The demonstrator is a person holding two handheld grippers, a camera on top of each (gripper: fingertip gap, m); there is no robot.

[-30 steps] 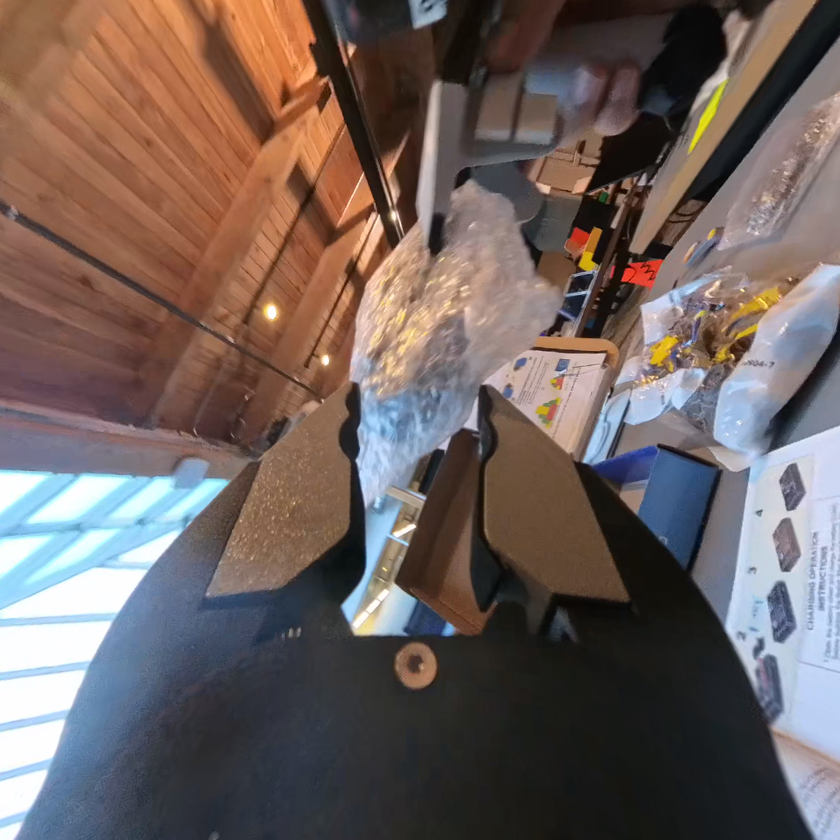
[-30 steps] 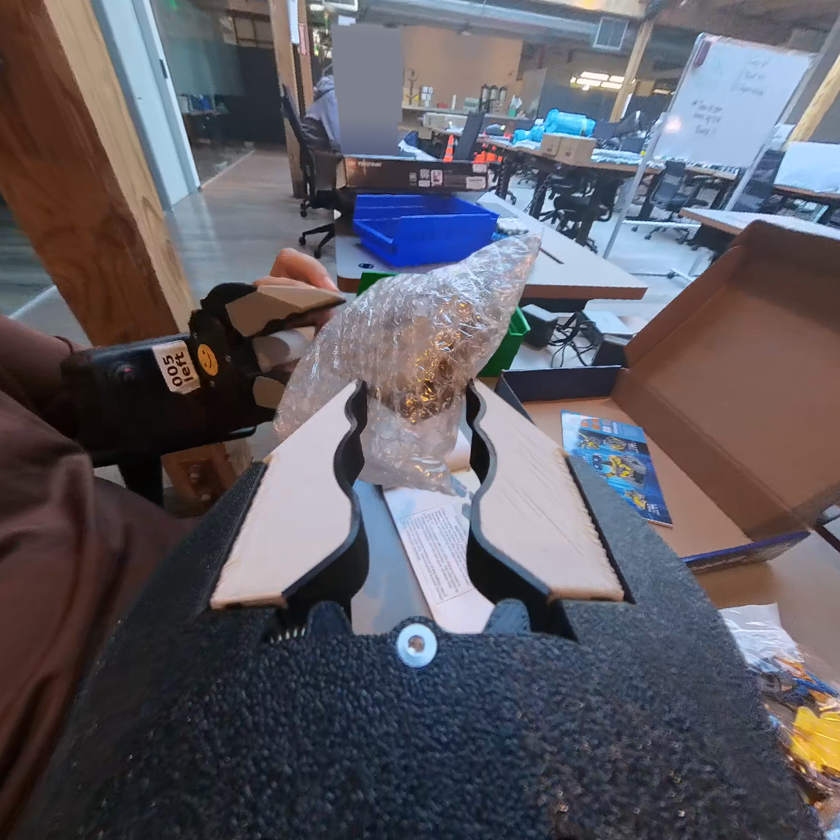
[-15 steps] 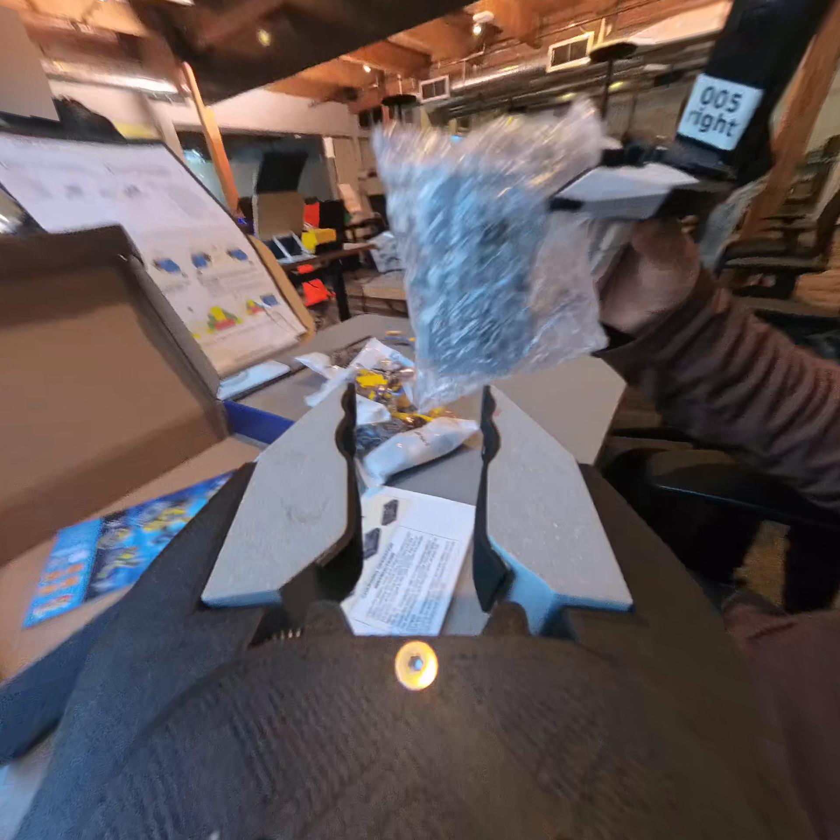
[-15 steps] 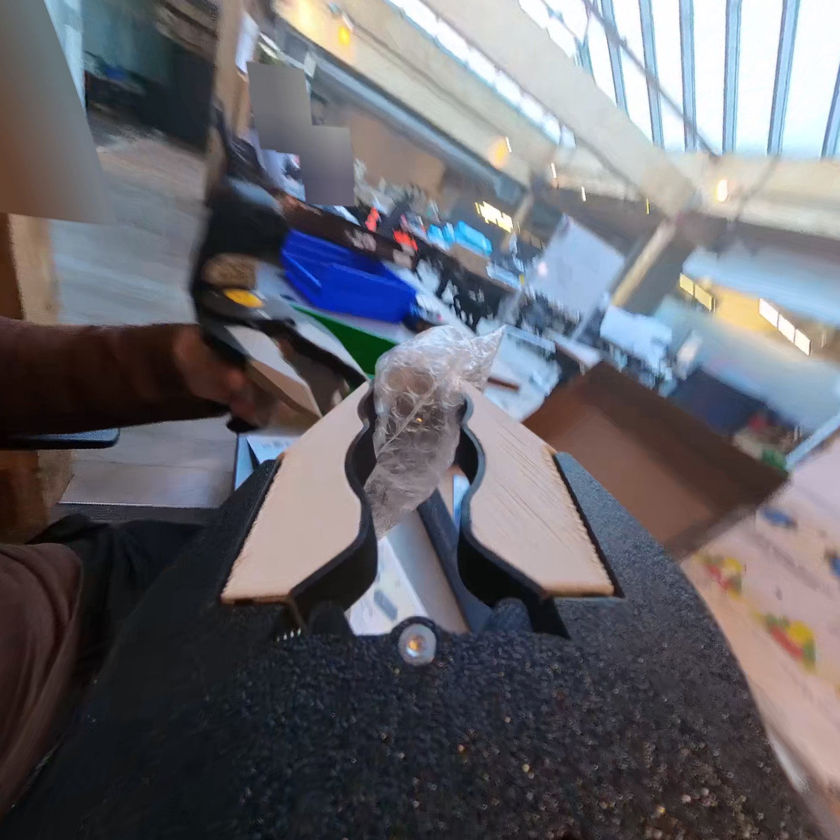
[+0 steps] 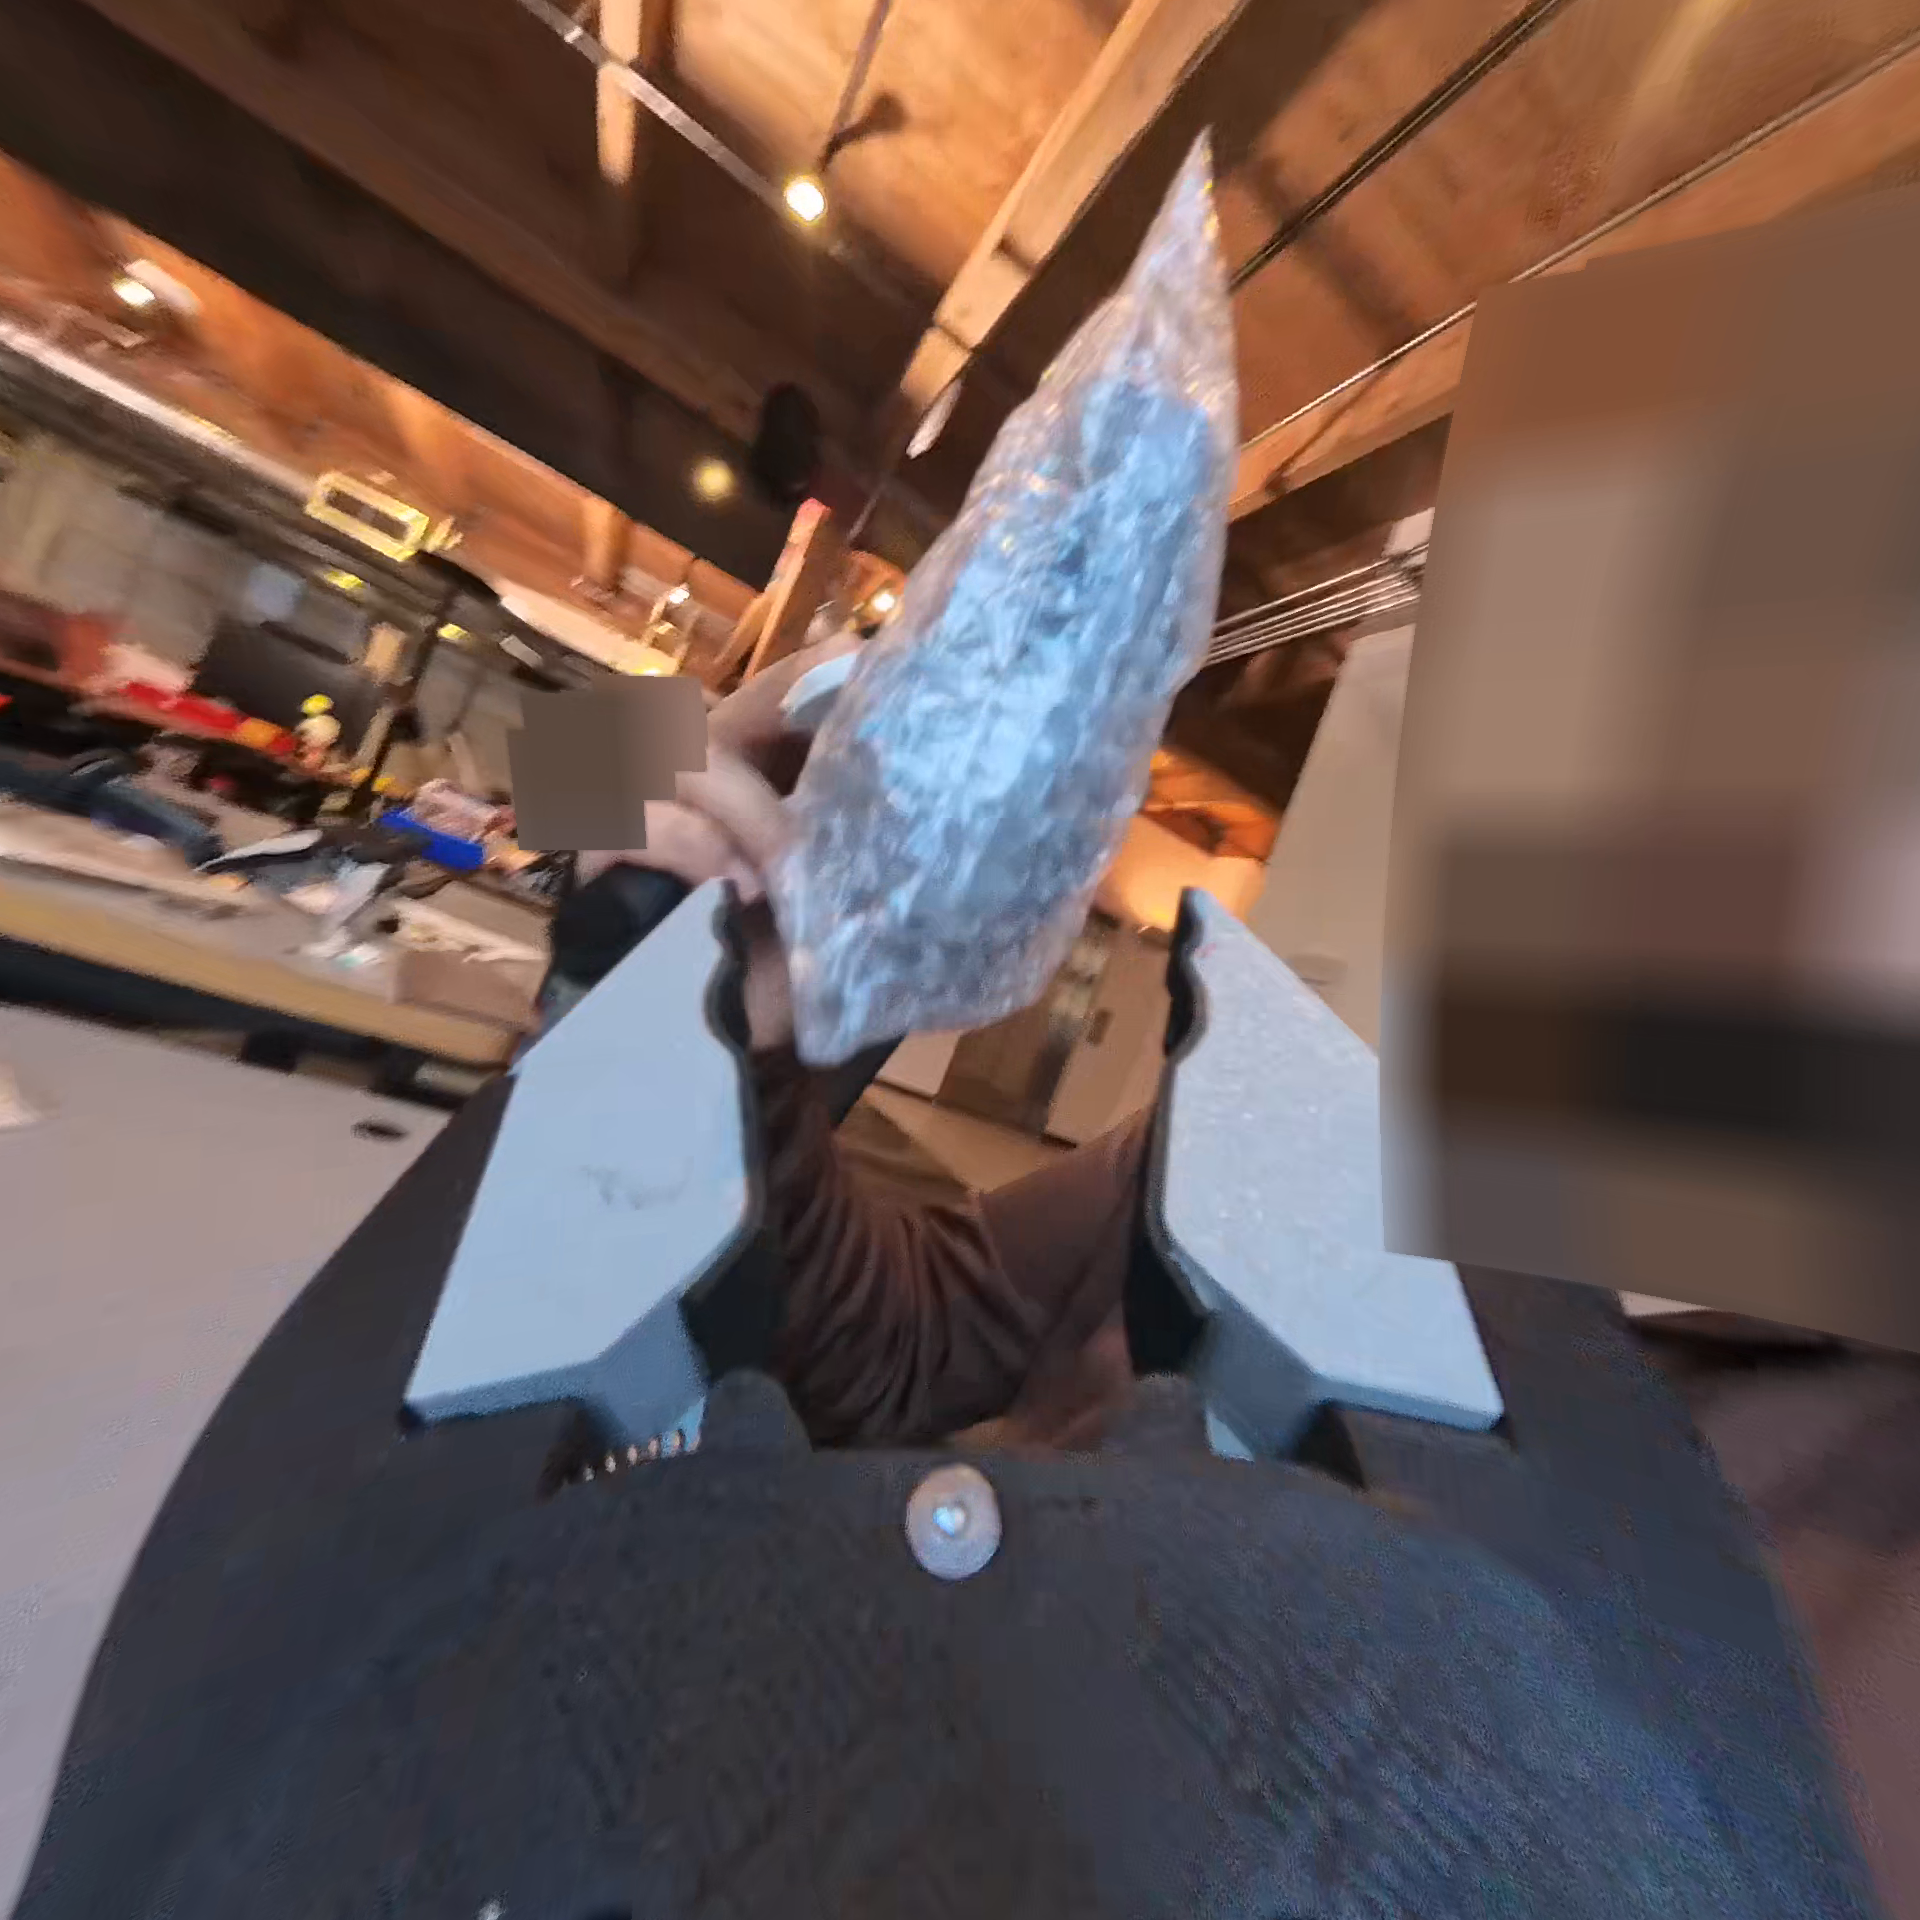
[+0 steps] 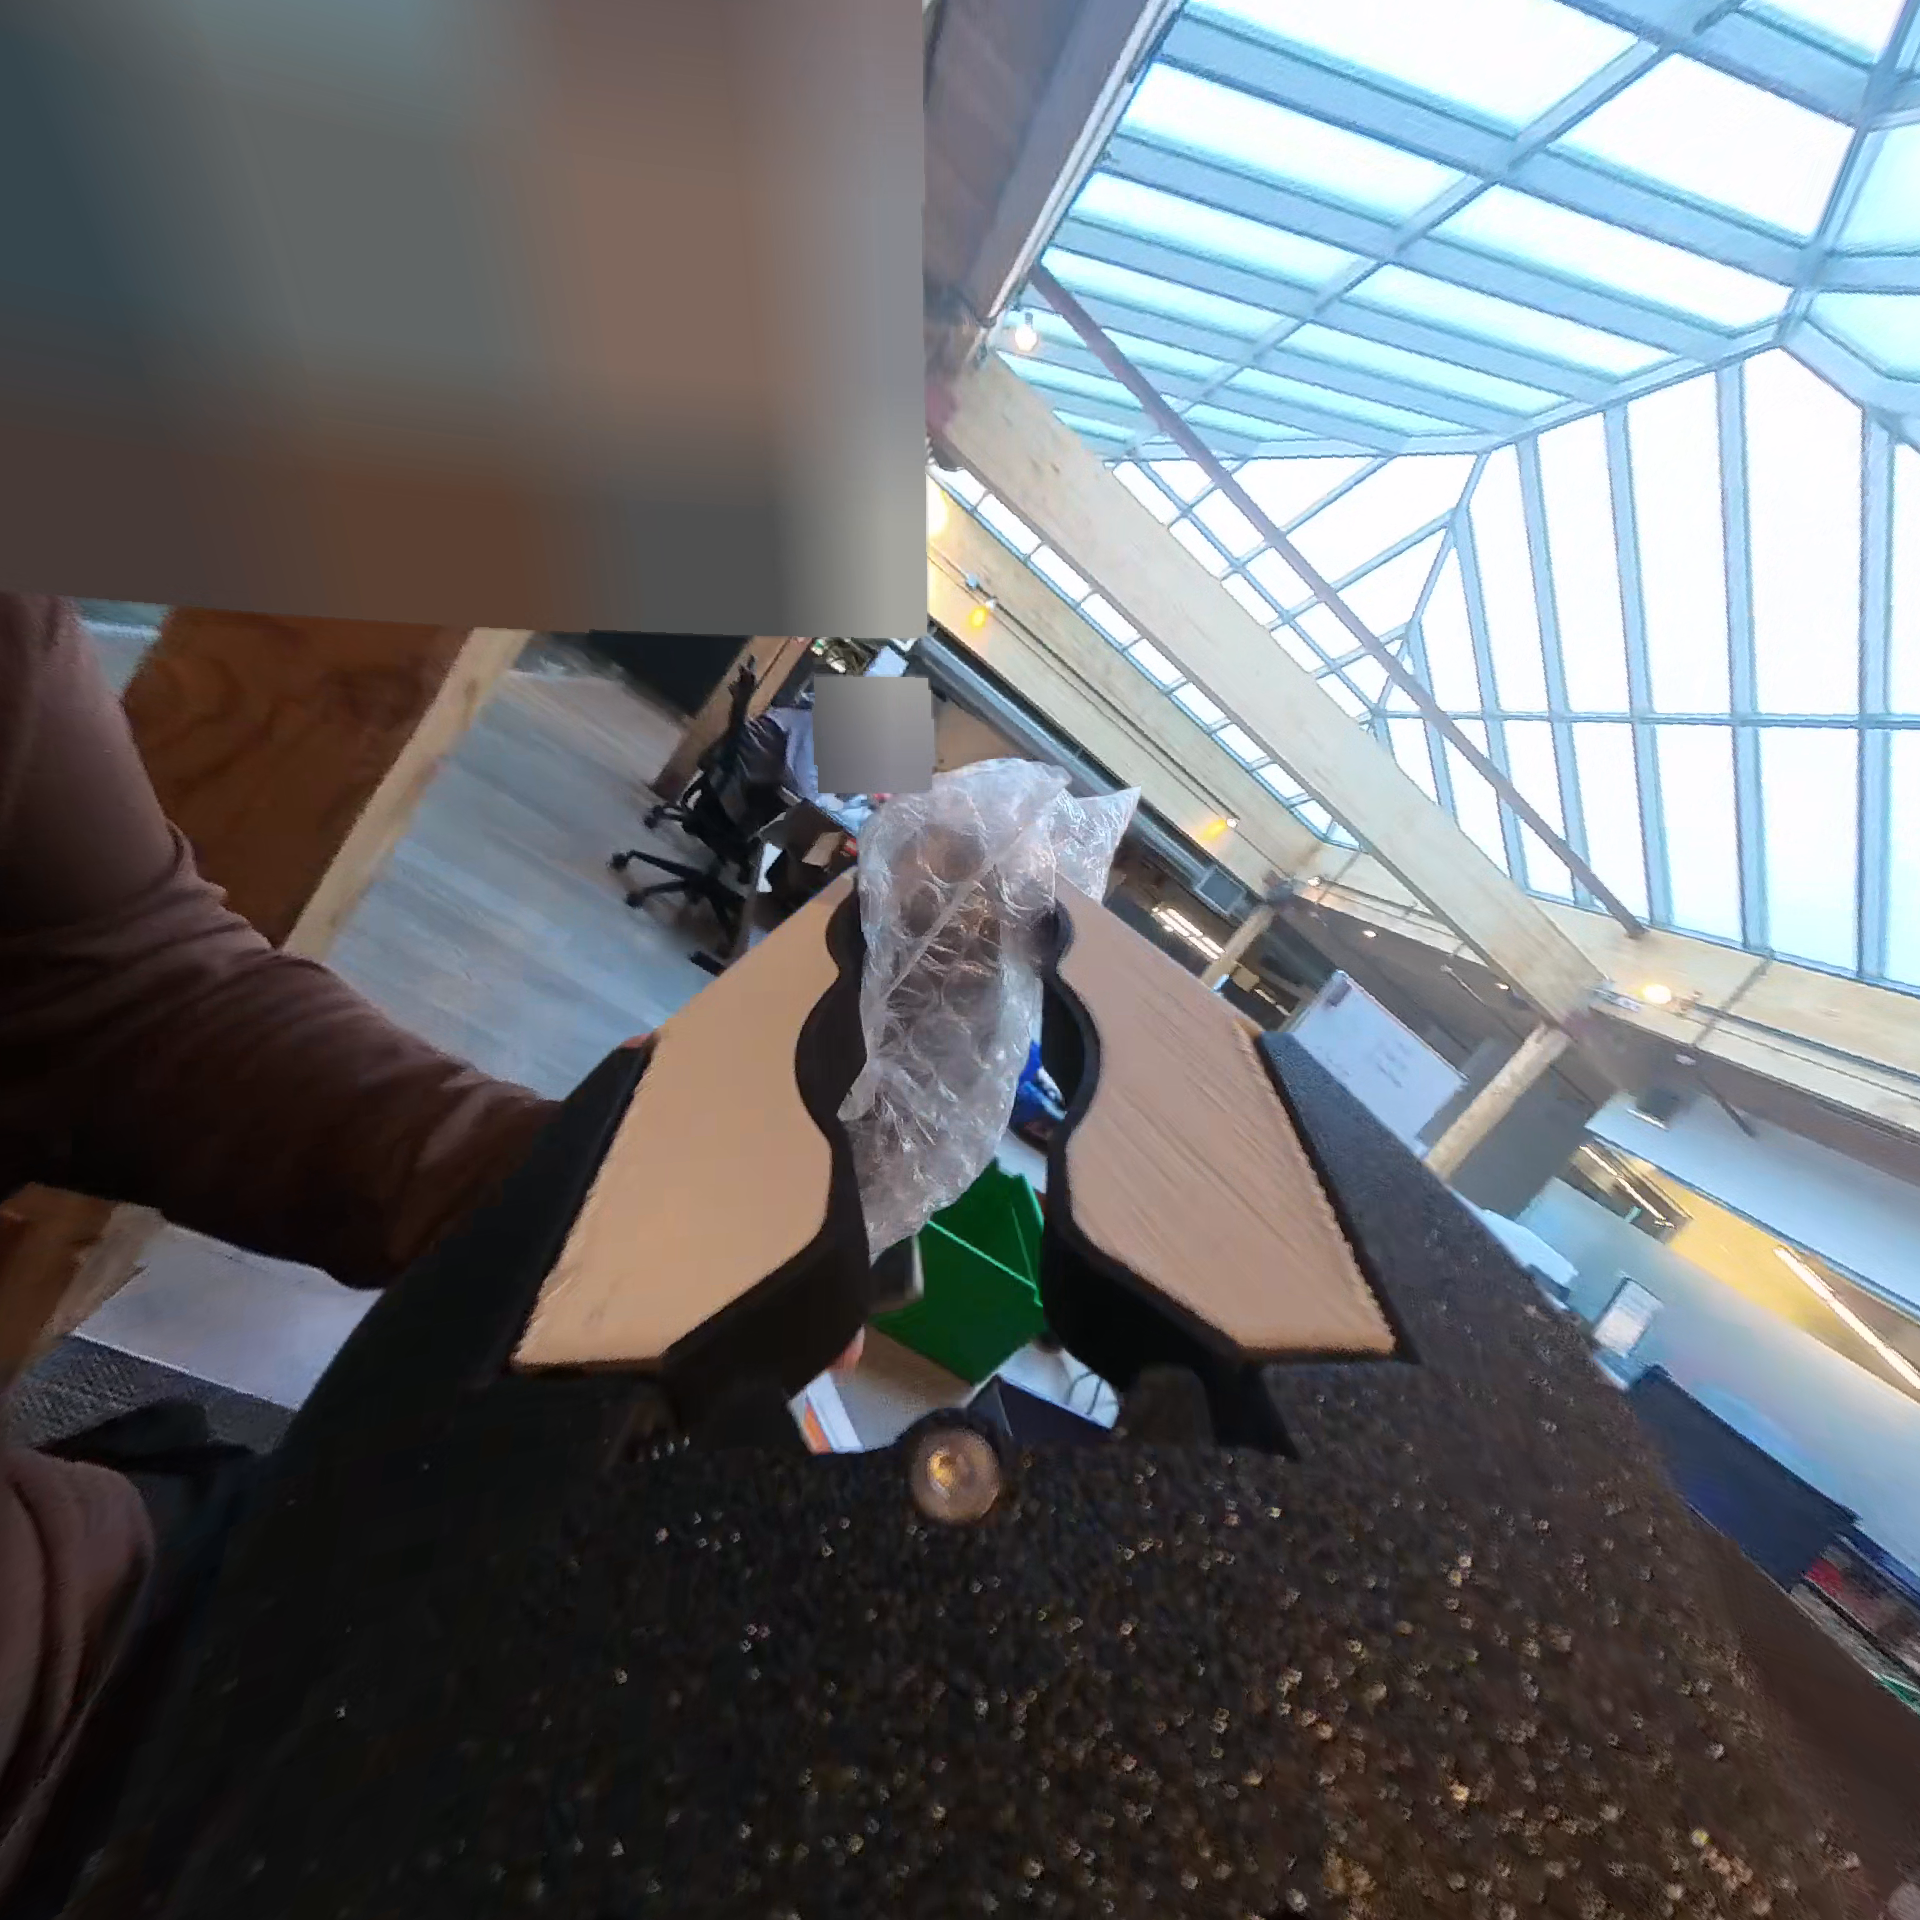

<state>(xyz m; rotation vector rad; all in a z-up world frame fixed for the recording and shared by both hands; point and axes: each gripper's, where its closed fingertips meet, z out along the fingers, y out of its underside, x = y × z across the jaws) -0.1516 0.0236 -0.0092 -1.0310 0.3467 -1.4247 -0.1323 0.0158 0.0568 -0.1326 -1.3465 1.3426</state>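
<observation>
timber ceiling [image 5: 1039, 208] | right gripper [image 6: 951, 935] jaws clamp bubble-wrap bag [image 6: 951, 997], contents unclear | left gripper [image 5: 956, 935] jaws spread, empty

A clear, crinkled plastic bag [image 6: 961, 977] of small dark pieces is raised in the air, pinched between the tan fingers [image 6: 727, 1132] of the right gripper [image 6: 951, 925], its loose top poking out toward 12 o'clock past the tips. In the left wrist view the same bag [image 5: 997, 727] stands tilted, its pointed end toward 1 o'clock, just beyond the spread grey fingers [image 5: 613, 1153] of the left gripper [image 5: 956, 935], which do not touch it.
</observation>
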